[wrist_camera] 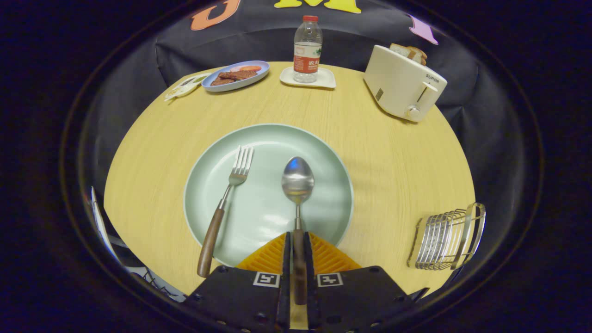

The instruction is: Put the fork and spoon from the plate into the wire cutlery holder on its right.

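**Tool clamped on the spoon handle**

The tool (296, 249) is closed tight on the spoon's (298, 182) wooden handle, bowl lying on the plate (323, 152) ahead. The fork (226, 203) rests left, its handle overhanging the rim. Bare bench (397, 171) separates the plate from the wire holder (447, 238) near the right edge. The toaster (402, 83) reads "SUPOR".

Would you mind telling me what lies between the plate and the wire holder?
Bare tabletop only, in the gripper view, between plate and wire holder. The gripper is shut on the spoon.
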`<move>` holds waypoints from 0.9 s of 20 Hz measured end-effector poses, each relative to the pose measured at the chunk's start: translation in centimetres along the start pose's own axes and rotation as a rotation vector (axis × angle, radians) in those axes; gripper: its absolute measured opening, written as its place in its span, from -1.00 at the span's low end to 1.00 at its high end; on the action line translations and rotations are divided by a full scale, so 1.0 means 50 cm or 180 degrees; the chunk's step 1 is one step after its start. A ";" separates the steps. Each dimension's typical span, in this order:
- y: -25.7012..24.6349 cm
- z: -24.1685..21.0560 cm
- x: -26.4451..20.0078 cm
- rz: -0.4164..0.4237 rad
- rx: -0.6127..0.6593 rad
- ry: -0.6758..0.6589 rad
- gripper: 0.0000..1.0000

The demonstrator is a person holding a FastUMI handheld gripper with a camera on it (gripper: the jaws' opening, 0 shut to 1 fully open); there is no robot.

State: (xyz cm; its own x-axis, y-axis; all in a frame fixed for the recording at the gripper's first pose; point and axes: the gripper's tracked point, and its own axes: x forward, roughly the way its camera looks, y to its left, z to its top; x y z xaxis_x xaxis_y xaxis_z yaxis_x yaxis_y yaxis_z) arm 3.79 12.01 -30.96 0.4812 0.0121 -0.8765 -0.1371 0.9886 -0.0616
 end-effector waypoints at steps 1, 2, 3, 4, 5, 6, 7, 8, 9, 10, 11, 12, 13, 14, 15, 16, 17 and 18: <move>0.001 0.004 -0.003 0.0050 0.0012 0.0020 -0.80; -0.003 0.005 -0.004 0.0051 0.0005 0.0041 -0.89; -0.005 0.006 -0.011 0.0074 0.0028 0.0074 -0.99; -0.004 0.010 -0.021 0.0100 0.0058 0.0107 -0.99; -0.002 0.012 -0.033 0.0131 0.0087 0.0124 -0.99; -0.004 0.019 -0.049 0.0157 0.0104 0.0130 -0.99; -0.007 0.025 -0.066 0.0172 0.0108 0.0128 -0.99; -0.011 0.036 -0.088 0.0196 0.0111 0.0127 -0.99; -0.014 0.046 -0.115 0.0230 0.0109 0.0126 -0.99; -0.023 0.056 -0.144 0.0255 0.0110 0.0133 -0.99; -0.036 0.064 -0.175 0.0276 0.0107 0.0154 -0.99; -0.052 0.074 -0.204 0.0291 0.0098 0.0174 -0.99; -0.076 0.082 -0.232 0.0278 0.0103 0.0176 -0.99; -0.107 0.090 -0.260 0.0227 0.0092 0.0165 -0.99; -0.142 0.095 -0.286 0.0159 0.0073 0.0151 -0.99; -0.177 0.094 -0.308 0.0098 0.0079 0.0160 -0.99; -0.205 0.087 -0.326 0.0071 0.0128 0.0200 -0.99; -0.234 0.078 -0.341 0.0067 0.0203 0.0262 -0.99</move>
State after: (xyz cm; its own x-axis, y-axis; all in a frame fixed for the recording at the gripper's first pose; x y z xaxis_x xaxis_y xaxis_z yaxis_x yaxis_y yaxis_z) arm 0.56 0.80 -13.46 0.4055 0.0233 -0.9138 -0.0897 0.9959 -0.0145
